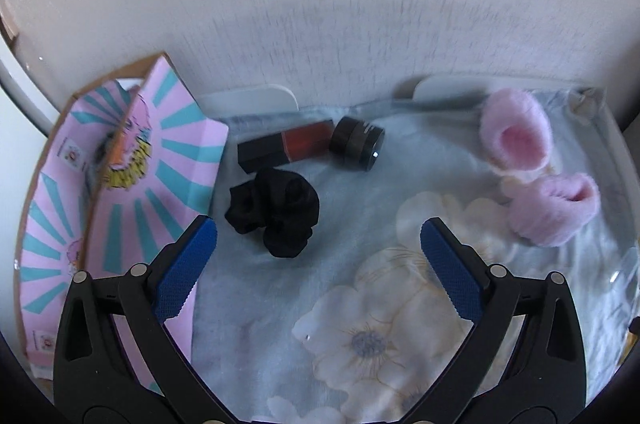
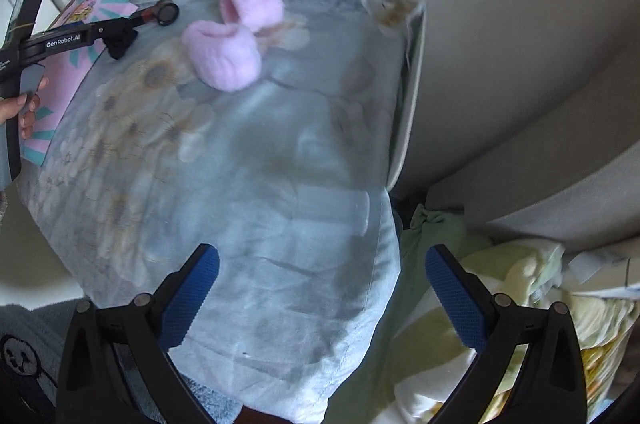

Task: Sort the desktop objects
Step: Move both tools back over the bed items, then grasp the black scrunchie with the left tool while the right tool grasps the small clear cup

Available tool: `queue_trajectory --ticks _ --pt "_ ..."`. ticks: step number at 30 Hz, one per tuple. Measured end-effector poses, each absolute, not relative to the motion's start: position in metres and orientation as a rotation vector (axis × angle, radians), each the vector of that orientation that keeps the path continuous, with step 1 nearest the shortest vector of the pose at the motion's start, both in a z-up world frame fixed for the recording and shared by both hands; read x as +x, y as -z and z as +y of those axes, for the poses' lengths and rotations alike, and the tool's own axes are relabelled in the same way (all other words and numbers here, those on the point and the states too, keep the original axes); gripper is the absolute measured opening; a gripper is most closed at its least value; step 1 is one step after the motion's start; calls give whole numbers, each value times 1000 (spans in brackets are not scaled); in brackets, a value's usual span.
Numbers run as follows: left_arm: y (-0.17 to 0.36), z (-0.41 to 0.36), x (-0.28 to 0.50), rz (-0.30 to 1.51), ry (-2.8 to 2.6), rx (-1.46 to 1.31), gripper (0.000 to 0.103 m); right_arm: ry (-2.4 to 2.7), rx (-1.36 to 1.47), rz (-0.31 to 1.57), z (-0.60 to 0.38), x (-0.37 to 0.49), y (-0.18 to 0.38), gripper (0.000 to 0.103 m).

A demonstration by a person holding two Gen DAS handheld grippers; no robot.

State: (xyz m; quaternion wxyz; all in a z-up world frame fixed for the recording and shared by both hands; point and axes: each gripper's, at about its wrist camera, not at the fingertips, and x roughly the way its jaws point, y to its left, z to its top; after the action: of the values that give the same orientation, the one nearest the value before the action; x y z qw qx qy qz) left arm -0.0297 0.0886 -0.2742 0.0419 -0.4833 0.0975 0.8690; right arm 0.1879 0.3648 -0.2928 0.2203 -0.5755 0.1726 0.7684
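On a floral blue cloth lie a black scrunchie, a red lip gloss tube with a black cap, a small black round jar and two pink fluffy cuffs. My left gripper is open and empty, hovering just short of the scrunchie. My right gripper is open and empty over the cloth's near edge, far from the pink cuffs. The left gripper's body shows in the right wrist view above the scrunchie.
A pink and teal patterned box lies open at the left of the cloth. A white tray rim borders the cloth on the right. A wall stands behind. Green and yellow fabric lies lower right.
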Motion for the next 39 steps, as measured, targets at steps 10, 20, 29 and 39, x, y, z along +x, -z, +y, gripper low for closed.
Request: queue_trajectory --ticks 10,20,29,39 --pt "301 81 -46 256 -2682 -1476 97 -2137 -1517 539 367 195 304 95" --pt "321 69 -53 177 -2649 -1468 70 -2178 -1414 579 376 183 312 64" --pt "320 63 -60 143 -2628 -1454 47 -2172 -1442 552 376 181 318 48" --pt "318 60 -65 146 -2606 -1468 33 -2162 -1437 555 378 188 317 43"
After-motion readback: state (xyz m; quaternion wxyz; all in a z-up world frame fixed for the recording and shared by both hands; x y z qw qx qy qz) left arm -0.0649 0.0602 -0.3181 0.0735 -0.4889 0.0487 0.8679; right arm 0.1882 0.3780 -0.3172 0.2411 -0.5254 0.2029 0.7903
